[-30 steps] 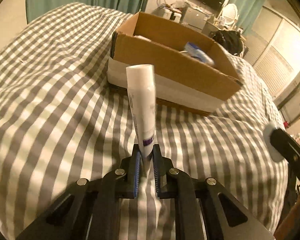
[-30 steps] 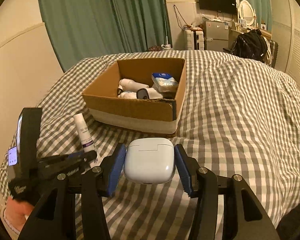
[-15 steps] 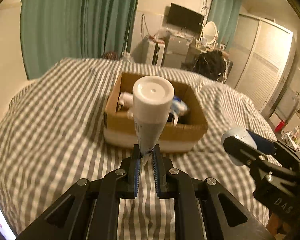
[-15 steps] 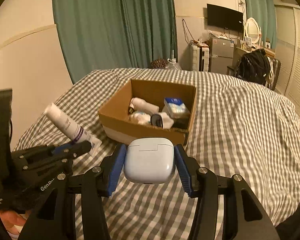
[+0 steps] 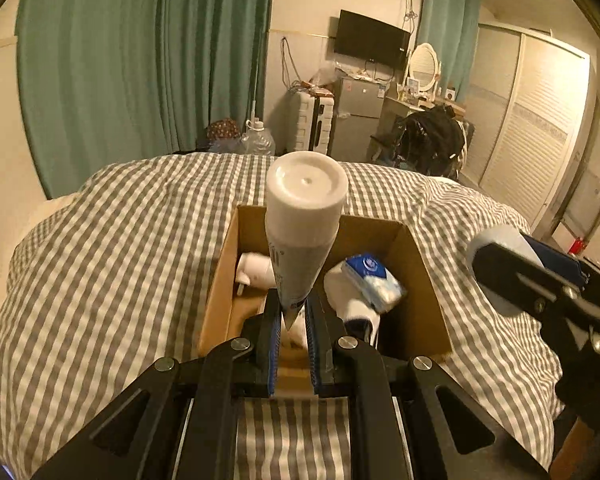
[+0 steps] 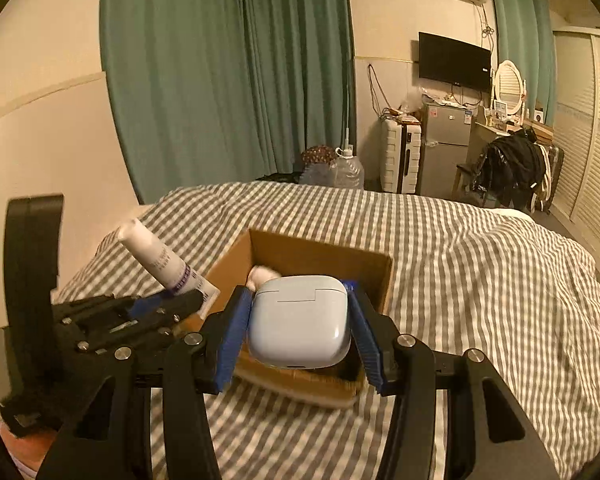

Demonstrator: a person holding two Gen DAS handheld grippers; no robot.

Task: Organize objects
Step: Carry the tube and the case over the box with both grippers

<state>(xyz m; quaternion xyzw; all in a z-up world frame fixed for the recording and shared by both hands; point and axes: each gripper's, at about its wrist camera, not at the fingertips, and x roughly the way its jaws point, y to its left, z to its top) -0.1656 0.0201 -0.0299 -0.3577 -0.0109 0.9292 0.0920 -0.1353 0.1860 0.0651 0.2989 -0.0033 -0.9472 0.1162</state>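
Observation:
My left gripper [image 5: 292, 320] is shut on the crimped end of a white tube [image 5: 304, 224] with its cap pointing up and forward, held over the near edge of an open cardboard box [image 5: 220, 280]. The tube also shows in the right wrist view [image 6: 160, 258], with the left gripper [image 6: 168, 306] below it. My right gripper [image 6: 298, 328] is shut on a white earbud case [image 6: 300, 324], held above the near part of the box [image 6: 320, 252]. The box holds a blue-and-white tissue pack [image 5: 374, 280] and white containers [image 5: 256, 268].
The box sits on a bed with a grey-and-white checked cover [image 5: 100, 264]. Green curtains [image 5: 140, 60] hang behind it. A suitcase [image 6: 400, 156], a small fridge [image 6: 446, 148] and a chair with a black bag [image 6: 512, 164] stand beyond the bed's far end.
Both grippers have risen and moved forward toward the box with their objects. The tube and the earbud case now hang over the box's near side.

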